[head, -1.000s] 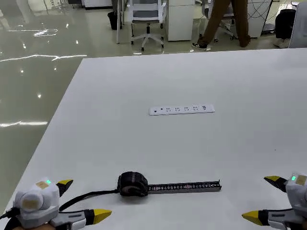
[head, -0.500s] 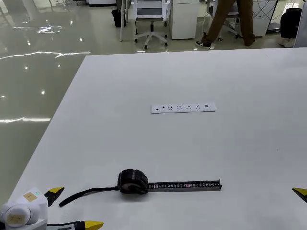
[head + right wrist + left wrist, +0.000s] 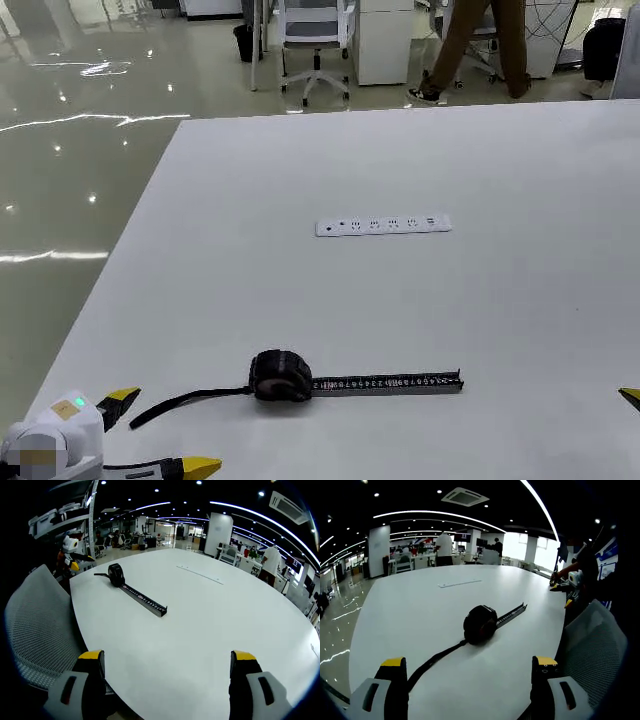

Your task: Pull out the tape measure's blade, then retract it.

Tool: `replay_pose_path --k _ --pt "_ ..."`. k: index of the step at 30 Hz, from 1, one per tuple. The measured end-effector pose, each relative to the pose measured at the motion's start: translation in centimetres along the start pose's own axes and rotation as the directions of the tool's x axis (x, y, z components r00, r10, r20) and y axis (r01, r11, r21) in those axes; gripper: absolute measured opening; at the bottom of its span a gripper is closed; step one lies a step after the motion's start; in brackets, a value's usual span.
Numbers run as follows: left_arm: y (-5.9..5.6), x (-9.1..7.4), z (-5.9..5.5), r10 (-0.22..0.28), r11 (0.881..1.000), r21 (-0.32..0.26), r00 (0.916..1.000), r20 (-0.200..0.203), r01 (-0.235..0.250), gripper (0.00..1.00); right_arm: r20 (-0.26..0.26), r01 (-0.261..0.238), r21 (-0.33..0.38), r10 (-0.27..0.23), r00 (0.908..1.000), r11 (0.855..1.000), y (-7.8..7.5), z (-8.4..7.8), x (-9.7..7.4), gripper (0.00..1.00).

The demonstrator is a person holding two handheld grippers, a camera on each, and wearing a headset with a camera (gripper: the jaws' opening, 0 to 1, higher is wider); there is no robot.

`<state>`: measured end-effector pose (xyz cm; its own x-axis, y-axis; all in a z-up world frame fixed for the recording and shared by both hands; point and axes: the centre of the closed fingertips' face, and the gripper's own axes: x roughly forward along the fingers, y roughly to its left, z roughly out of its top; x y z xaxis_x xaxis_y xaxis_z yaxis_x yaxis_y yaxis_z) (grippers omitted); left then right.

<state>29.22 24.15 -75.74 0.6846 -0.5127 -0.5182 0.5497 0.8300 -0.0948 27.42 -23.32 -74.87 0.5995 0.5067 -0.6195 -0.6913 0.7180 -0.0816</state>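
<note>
Flat on table (image 3: 300,170), black tape measure (image 3: 280,376), blade (image 3: 388,382) extended.

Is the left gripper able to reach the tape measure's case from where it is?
Probably yes: the left gripper has its jaws open, facing the case across bare table, with just the strap lying between them.

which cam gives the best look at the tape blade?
Head view: the blade lies side-on, whole pulled-out length and markings visible. Right gripper view shows it foreshortened, hook end nearer. Left gripper view shows a short stretch beyond the case.
</note>
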Motion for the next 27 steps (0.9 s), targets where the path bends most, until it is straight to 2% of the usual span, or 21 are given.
replay_pose_path --k 2,4,11,15,23,27 --pt "-0.2 -0.1 0.2 0.013 1.000 0.017 0.9999 0.001 -0.013 1.00 -0.006 0.001 -0.002 -0.001 1.0000 1.000 0.1 0.0 -0.1 1.00" --pt "-0.3 -0.1 0.0 0.007 1.000 0.006 0.9999 -0.013 -0.007 1.00 -0.003 0.005 -0.007 -0.005 1.0000 1.000 -0.1 0.0 -0.1 1.00" --pt "-0.3 -0.3 0.0 0.020 1.000 -0.002 0.9997 -0.012 -0.020 1.00 -0.004 0.011 0.001 -0.011 0.9999 1.000 0.0 -0.4 -0.5 1.00" --pt "-1.3 -0.3 0.0 0.006 1.000 -0.002 0.9996 -0.026 -0.007 1.00 -0.017 0.012 -0.003 -0.012 0.9998 1.000 0.1 -0.8 -0.6 1.00" --pt "-1.3 -0.4 0.2 0.016 1.000 -0.001 0.9995 -0.026 -0.016 1.00 -0.019 0.013 0.001 -0.013 0.9997 1.000 0.2 -1.0 -0.8 1.00" --pt "-0.9 -0.3 0.1 0.017 1.000 0.002 0.9994 -0.030 -0.017 1.00 -0.021 0.009 -0.002 -0.009 0.9997 1.000 0.3 -0.9 -0.8 1.00"
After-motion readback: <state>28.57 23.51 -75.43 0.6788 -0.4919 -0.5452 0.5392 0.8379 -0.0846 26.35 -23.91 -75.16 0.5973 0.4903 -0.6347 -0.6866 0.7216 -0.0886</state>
